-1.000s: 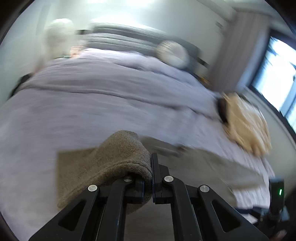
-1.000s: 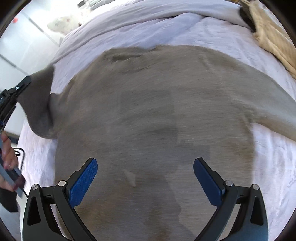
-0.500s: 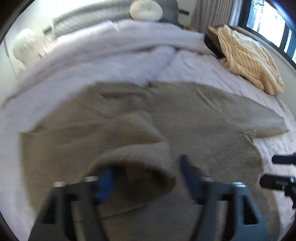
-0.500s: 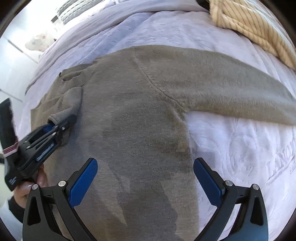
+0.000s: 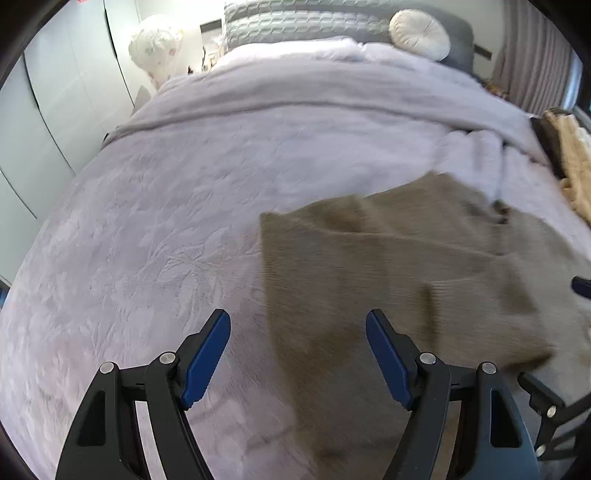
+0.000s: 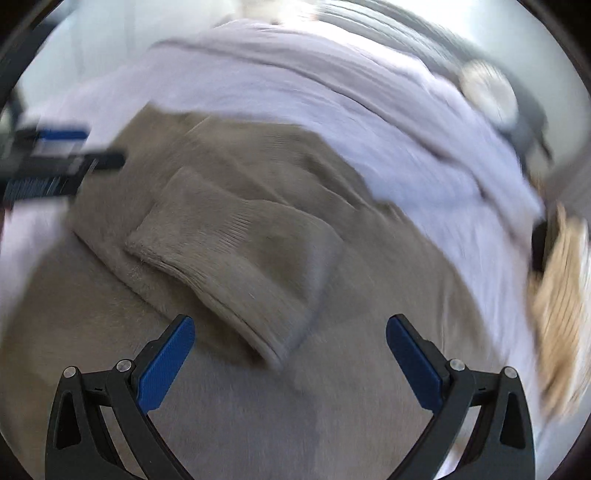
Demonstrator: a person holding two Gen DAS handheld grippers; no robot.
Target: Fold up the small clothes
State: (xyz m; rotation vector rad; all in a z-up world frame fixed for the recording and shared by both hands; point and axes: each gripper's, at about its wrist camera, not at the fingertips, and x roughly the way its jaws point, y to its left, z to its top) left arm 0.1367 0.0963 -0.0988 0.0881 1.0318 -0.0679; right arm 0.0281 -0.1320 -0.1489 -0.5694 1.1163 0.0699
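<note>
Taupe knit fabric, a sweater [image 5: 399, 266], is lying spread on the lilac bedspread [image 5: 155, 229], and the two cameras are catching different parts of it. In the left wrist view the left hand-held gripper [image 5: 298, 356] is hovering with its blue-padded fingers [image 5: 205, 360] spread wide and nothing between them; the sweater's straight left edge is running forward between the fingers, so the right finger is sitting over knit while the left finger is over bare bedspread. Ahead and to the left of this hand-held gripper that view is showing what the other is blurring out: a quilted grey pillow [image 5: 295, 18], a round white cushion [image 5: 419, 35] and white wardrobe doors [image 5: 55, 110]. In the right wrist view the right hand-held gripper [image 6: 290, 363] is likewise gaping, holding nothing, with both fingers over the sweater. Only this view is showing the folded sleeve [image 6: 236, 258], lying diagonally across the body of the garment just ahead of the gripper, its ribbed cuff end pointing back toward the gap between the fingers. Far to the left, blurred, the left hand-held gripper is appearing at the sweater's edge. To the right, a cream striped garment [image 6: 561, 295] is lying on the bed beside the sweater; the left wrist view is catching only a sliver of it at its right border. The right wrist picture is smeared, so fine detail is hard to read.
</note>
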